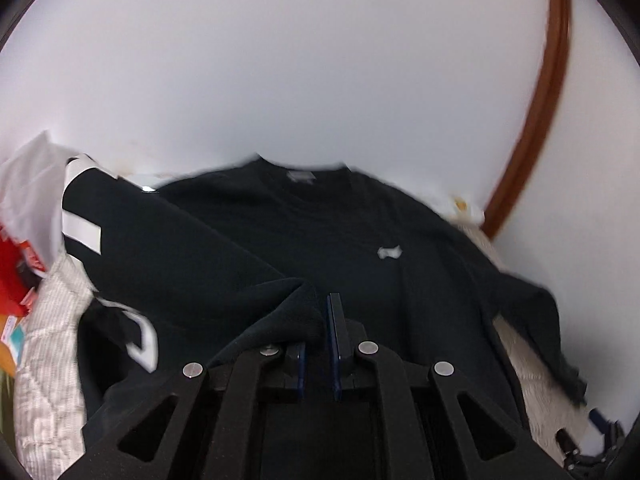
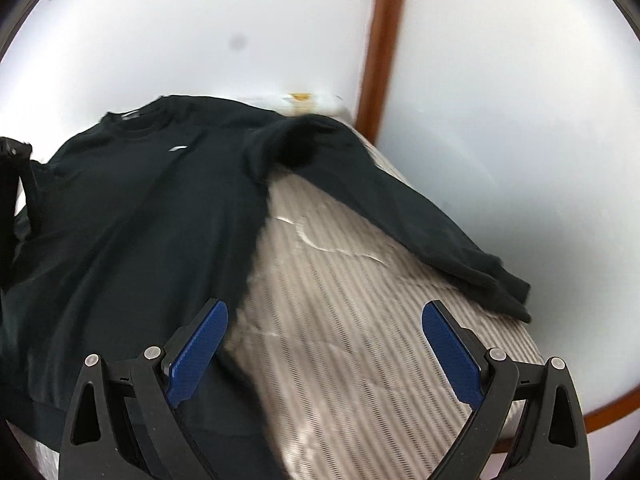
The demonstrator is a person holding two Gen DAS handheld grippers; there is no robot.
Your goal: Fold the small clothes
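Note:
A black long-sleeved sweatshirt (image 1: 320,232) lies face up on a striped bedcover, collar away from me, with a small white logo (image 1: 389,252) on the chest. My left gripper (image 1: 320,332) is shut on a bunched fold of its black fabric, lifted over the body near the hem. In the right wrist view the same sweatshirt (image 2: 140,208) fills the left half, and its sleeve (image 2: 400,208) stretches out towards the bed's right edge. My right gripper (image 2: 325,306) stands open above the bare cover beside the sweatshirt's side edge, with nothing between its blue pads (image 2: 200,352).
A second black garment with white stripes (image 1: 100,220) lies bunched at the left, beside white cloth and red items (image 1: 12,272). The striped bedcover (image 2: 360,340) ends at an edge on the right. White walls with brown wooden trim (image 2: 380,40) stand behind.

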